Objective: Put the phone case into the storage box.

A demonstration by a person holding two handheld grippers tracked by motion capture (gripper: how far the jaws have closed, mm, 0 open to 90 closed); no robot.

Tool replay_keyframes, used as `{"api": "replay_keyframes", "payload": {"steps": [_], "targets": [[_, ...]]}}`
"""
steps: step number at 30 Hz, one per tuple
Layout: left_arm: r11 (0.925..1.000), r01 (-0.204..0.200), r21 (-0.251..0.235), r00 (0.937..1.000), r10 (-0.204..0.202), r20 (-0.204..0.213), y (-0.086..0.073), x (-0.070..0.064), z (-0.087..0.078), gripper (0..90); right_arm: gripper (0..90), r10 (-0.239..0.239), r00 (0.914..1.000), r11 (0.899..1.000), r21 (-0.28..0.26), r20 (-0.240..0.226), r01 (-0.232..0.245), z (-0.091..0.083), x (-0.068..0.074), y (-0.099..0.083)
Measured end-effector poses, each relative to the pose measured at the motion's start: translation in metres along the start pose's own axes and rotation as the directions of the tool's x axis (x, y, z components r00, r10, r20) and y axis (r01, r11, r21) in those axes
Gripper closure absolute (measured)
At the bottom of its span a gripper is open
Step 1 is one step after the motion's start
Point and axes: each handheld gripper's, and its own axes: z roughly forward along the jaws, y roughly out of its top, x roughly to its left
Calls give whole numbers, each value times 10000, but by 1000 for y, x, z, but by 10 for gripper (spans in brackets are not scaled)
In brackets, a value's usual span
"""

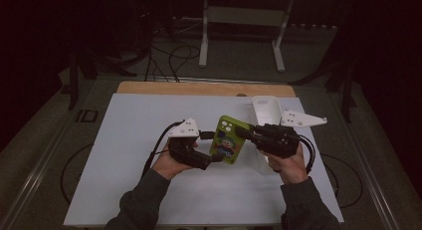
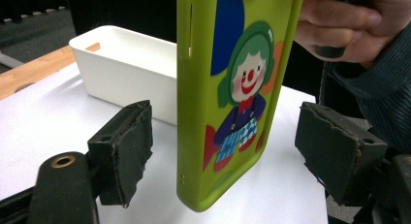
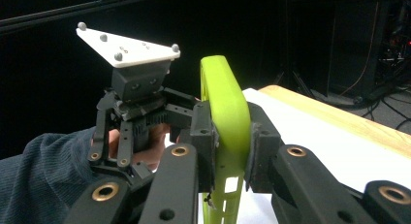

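Observation:
A lime-green phone case (image 1: 228, 139) printed with a clown is held up over the white mat. My right gripper (image 1: 244, 132) is shut on its right edge; in the right gripper view both pads press the green rim (image 3: 228, 117). My left gripper (image 1: 211, 146) stands open at the case's left edge. In the left gripper view the case (image 2: 232, 98) hangs between the spread pads (image 2: 128, 146), touching neither.
A white rectangular bin (image 1: 266, 113) stands on the mat just behind my right gripper, also visible as the white bin (image 2: 126, 69) in the left gripper view. The white mat (image 1: 134, 140) covers a wooden table (image 1: 199, 88). A white frame stands on the floor beyond.

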Motion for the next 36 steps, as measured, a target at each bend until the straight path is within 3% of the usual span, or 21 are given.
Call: {"api": "replay_keyframes", "payload": {"steps": [6,24,36], "targets": [[10000,-65,58,9999,64,118,0,0,1,266,774,84,9999,9999,-119,-136,-86,-3,0,3],[9998,61,188,9952,-79,975,-4,6,1,619,774,78,9976,9996,-272,-692,-97,-9,-3,5],[9995,-147,279,9862,99,1652,-5,5,2,767,771,231,9950,9992,-312,-967,-263,-12,-10,4]]}}
